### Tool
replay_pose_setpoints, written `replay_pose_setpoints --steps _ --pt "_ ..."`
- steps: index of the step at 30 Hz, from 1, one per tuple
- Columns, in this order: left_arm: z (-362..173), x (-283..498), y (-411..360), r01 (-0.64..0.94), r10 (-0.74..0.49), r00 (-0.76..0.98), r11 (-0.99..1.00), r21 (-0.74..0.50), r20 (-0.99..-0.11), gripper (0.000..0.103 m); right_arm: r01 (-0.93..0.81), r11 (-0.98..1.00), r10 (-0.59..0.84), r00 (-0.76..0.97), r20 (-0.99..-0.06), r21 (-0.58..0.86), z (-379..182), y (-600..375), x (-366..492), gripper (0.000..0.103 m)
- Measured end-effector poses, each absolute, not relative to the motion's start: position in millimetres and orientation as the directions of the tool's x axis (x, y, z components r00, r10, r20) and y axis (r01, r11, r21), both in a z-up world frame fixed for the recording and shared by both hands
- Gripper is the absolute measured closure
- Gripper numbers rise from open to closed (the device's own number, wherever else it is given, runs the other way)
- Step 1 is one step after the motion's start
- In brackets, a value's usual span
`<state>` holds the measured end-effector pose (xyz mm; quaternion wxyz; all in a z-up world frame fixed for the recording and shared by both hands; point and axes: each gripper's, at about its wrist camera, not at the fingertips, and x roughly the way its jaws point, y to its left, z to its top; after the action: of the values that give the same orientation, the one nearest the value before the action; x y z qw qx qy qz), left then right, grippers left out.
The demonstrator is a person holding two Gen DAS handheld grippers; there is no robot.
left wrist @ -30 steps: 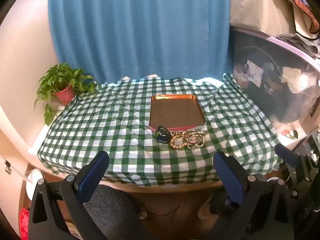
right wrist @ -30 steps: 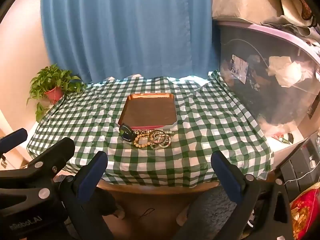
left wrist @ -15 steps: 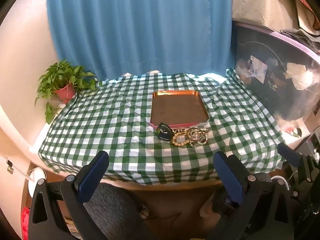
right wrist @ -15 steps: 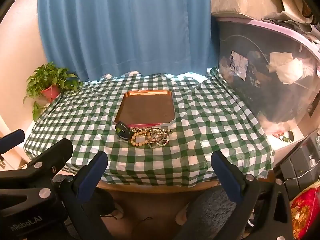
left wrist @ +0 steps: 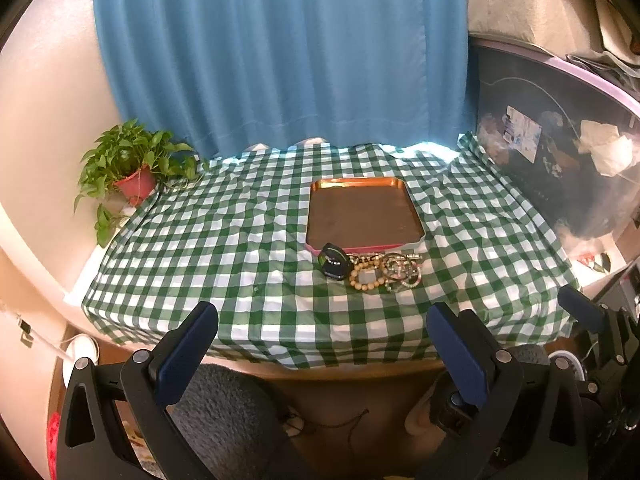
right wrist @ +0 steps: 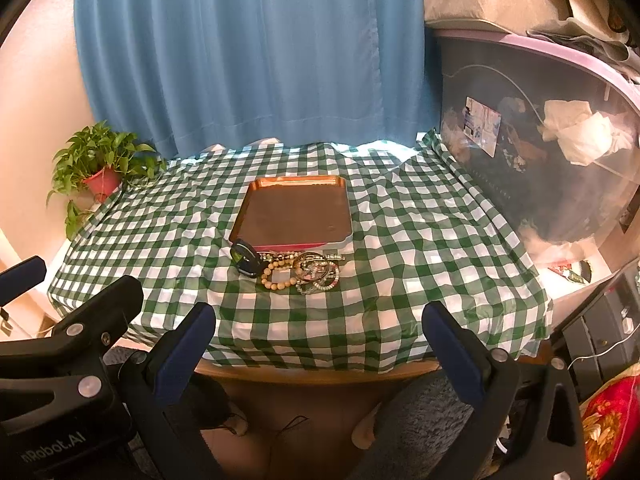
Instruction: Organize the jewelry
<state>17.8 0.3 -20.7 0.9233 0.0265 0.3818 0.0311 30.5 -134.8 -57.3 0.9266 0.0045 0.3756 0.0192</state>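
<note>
A copper tray (left wrist: 362, 214) (right wrist: 294, 212) lies empty on a green checked tablecloth (left wrist: 224, 248) (right wrist: 420, 248). Just in front of it sits a pile of jewelry: a black watch (left wrist: 334, 261) (right wrist: 246, 258), a wooden bead bracelet (left wrist: 364, 274) (right wrist: 278, 276) and a tangle of metal bracelets (left wrist: 402, 270) (right wrist: 318, 274). My left gripper (left wrist: 322, 344) and my right gripper (right wrist: 320, 340) are both open and empty, held off the table's near edge, well short of the pile.
A potted plant (left wrist: 132, 168) (right wrist: 98, 164) stands at the table's far left corner. A blue curtain (left wrist: 280, 52) hangs behind. A large clear storage bin (left wrist: 560, 160) (right wrist: 540, 152) borders the right side. The other gripper shows at each view's edge.
Both grippers have risen and moved slightly toward the table; the tray and jewelry sit a little lower in view. Nothing on the table has moved.
</note>
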Motion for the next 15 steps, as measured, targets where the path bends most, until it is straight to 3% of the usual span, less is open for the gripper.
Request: replay_pose_setpoints --steps 15 --pt "-21.0 13.6 -9.2 -0.045 0.098 0.714 0.994 0.094 -0.693 0.0 -0.032 0.999 0.044 0.72 -0.692 0.029 -61.8 -137.6 28.0 0.0"
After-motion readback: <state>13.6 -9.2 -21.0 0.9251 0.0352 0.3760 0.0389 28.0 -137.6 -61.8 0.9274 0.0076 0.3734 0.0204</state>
